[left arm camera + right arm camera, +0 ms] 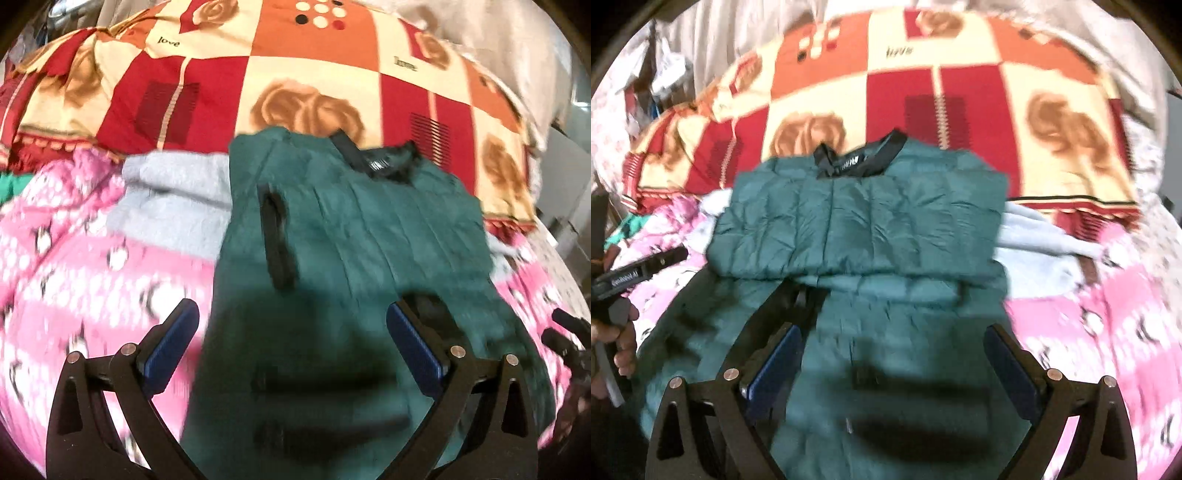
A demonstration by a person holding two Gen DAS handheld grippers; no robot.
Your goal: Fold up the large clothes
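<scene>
A red, orange and cream patchwork blanket (960,92) printed with roses and the word "love" covers the far part of the bed, and a pink blanket (74,277) with white dots and penguin figures lies nearer, just beside it. On top of these rests a dark green quilted jacket (860,214), collar end toward the patchwork blanket, its upper part folded over so that a thick edge crosses the middle; the black collar (871,158) with a small label sits at the far end. A pale grey fleece garment (173,199) lies under the jacket and shows on both sides of it. The left gripper (291,347) hovers above the jacket's near part, its blue-padded fingers (170,347) spread wide with nothing between them. The right gripper (894,365) likewise hangs over the jacket, jaws wide apart and empty. Both views are blurred, so fine detail of the fabric cannot be made out
</scene>
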